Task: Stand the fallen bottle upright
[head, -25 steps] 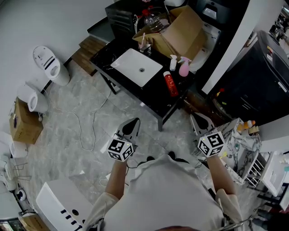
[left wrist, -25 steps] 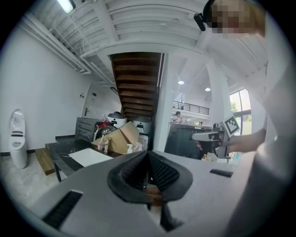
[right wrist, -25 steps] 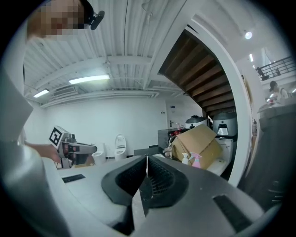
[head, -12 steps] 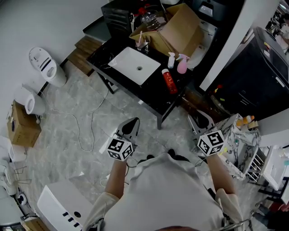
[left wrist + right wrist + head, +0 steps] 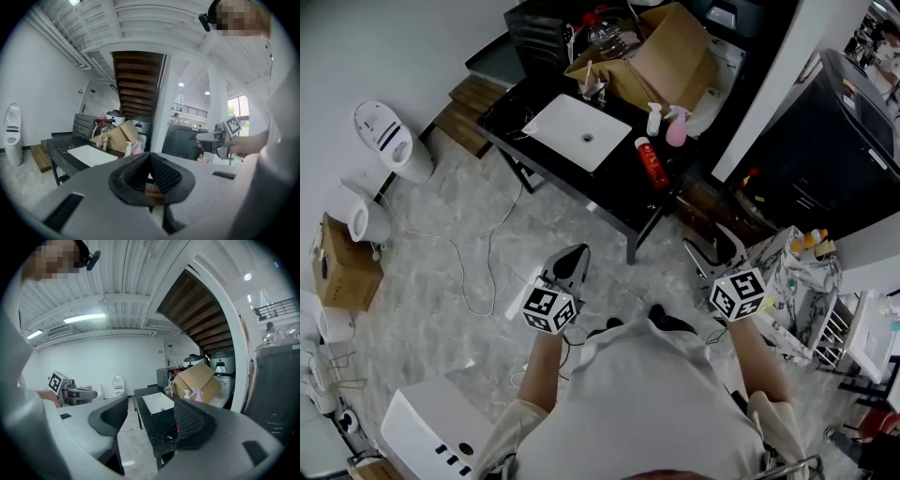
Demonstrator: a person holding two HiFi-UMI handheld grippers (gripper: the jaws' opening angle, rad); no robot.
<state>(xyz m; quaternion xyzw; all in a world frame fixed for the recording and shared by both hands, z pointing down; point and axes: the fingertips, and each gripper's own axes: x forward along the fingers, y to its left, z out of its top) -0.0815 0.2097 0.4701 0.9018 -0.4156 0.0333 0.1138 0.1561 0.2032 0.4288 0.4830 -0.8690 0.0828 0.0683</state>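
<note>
You hold both grippers out ahead of your chest, forearms stretched forward and side by side, each pointing nearly level toward the black bench [image 5: 617,195]. Both are well short of it, over the grey floor [image 5: 450,234].

Your left gripper [image 5: 572,261] has its jaws pressed together with nothing between them. Your right gripper [image 5: 716,251] has its jaws opening. They stand wide apart, and only the bench and the floor show through the gap.

The red bottle [image 5: 652,162] lies on its side on the bench, to the right of the white sink [image 5: 577,131]. It is just in front of a white spray bottle [image 5: 653,119] and a pink spray bottle [image 5: 679,127], both upright.

A second ago your right jaws were drawn to a narrow point; now they are spread. Your left jaws have stayed together. Both hands sit in much the same place in the head view, while the bench has drifted slightly up and to the left. The red bottle lies the same way as before, untouched.
</note>
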